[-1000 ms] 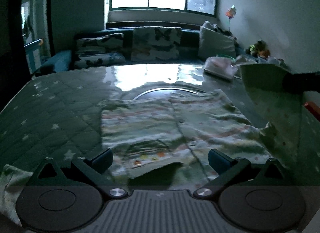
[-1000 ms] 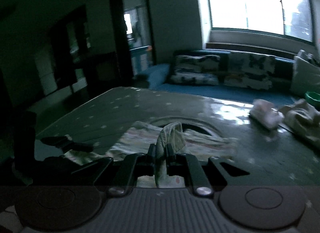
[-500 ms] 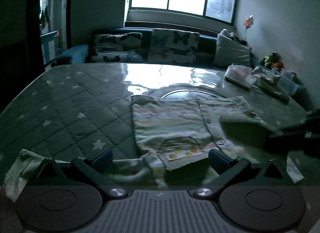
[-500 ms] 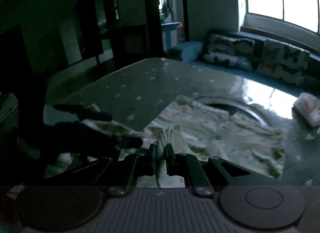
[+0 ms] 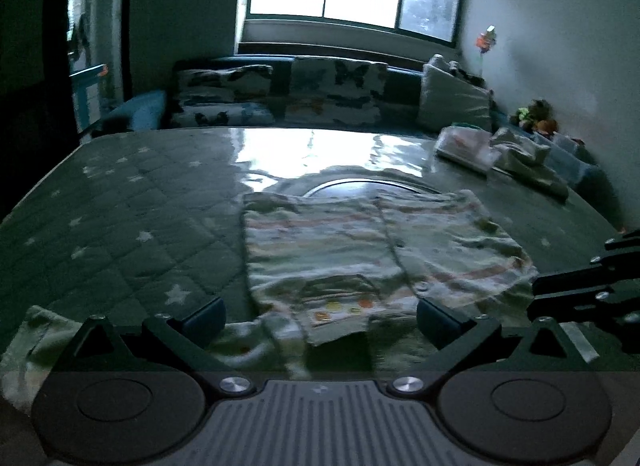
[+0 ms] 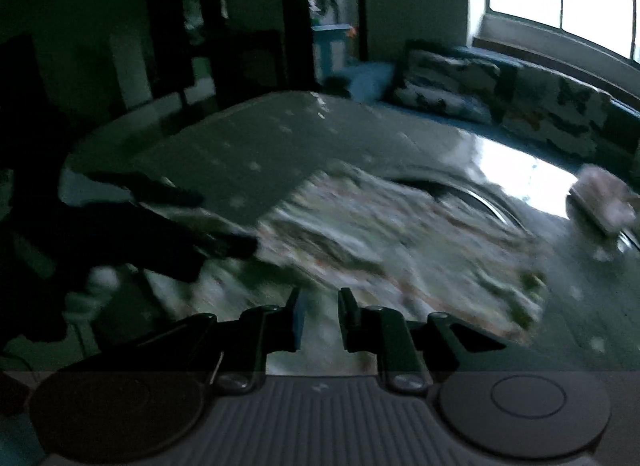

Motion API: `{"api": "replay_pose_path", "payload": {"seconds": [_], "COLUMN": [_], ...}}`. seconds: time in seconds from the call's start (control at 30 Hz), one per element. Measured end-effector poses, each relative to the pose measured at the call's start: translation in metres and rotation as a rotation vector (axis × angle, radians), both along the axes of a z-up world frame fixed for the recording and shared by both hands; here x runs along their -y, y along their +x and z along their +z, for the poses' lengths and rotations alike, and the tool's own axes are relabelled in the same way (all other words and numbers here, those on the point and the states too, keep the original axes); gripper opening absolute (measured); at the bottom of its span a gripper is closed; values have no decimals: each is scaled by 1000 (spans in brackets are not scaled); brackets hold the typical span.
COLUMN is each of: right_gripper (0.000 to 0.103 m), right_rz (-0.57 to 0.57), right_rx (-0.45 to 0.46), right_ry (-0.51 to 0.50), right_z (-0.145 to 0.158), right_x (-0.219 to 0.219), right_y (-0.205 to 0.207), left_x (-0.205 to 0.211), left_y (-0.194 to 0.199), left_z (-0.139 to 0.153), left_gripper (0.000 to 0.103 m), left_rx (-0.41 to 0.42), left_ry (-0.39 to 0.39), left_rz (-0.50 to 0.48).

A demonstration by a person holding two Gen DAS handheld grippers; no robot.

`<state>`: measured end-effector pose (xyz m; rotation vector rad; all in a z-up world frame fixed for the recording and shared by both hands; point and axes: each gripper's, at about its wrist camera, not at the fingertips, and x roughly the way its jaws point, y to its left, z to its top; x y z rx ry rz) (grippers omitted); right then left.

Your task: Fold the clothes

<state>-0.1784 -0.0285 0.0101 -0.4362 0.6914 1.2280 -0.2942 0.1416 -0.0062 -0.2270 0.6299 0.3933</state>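
A pale striped baby shirt [image 5: 360, 254] with a small pocket lies flat on the quilted star-print table cover [image 5: 120, 217]; its right side is folded in over the body. My left gripper [image 5: 320, 316] is open and empty, low over the shirt's near edge. My right gripper [image 6: 320, 316] has its fingers a small gap apart with no cloth between them, just above the shirt [image 6: 400, 234]; this view is blurred. The right gripper also shows in the left wrist view [image 5: 588, 286] at the right edge. The left gripper shows dark in the right wrist view [image 6: 160, 225].
Folded clothes [image 5: 500, 149] lie at the table's far right. A round metal rim [image 5: 360, 185] shows under the cover behind the shirt. A sofa with patterned cushions [image 5: 320, 93] stands behind the table. Another piece of cloth [image 5: 36, 330] lies at the near left.
My right gripper has lowered the sleeve onto the shirt and opened, letting it go. It has pulled back to the shirt's right side. The left gripper stayed open.
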Motion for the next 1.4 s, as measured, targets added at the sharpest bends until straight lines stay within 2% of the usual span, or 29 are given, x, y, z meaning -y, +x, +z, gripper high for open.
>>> {"api": "replay_pose_path", "payload": {"seconds": [0.17, 0.5, 0.67, 0.87, 1.0, 1.13, 1.23, 1.4], "right_gripper": [18, 18, 19, 19, 18, 5, 5, 7], "right_rz": [-70, -183, -202, -177, -179, -260, -297, -295], "right_rx": [-3, -46, -31, -10, 13, -5, -5, -5], "right_ry": [-85, -172, -124, -64, -84, -81, -81, -70], "right_z": [-21, -55, -46, -43, -55, -64, -63, -58], "right_x": [27, 68, 70, 43, 28, 36, 41, 43], "right_y": [25, 58, 68, 76, 81, 93, 96, 93], "left_x": [18, 48, 51, 52, 51, 47, 41, 41], "left_y": [15, 38, 44, 50, 52, 53, 53, 50], "left_z": [-4, -14, -19, -23, -27, -29, -32, -28], "left_gripper": [103, 103, 103, 103, 103, 103, 103, 103], "left_rx": [-16, -53, -70, -91, -106, -116, -126, -100], "left_ry": [-11, -4, -5, -7, -7, -6, -9, -6], "left_rz": [-65, -176, -187, -193, -191, -185, -175, -189]}}
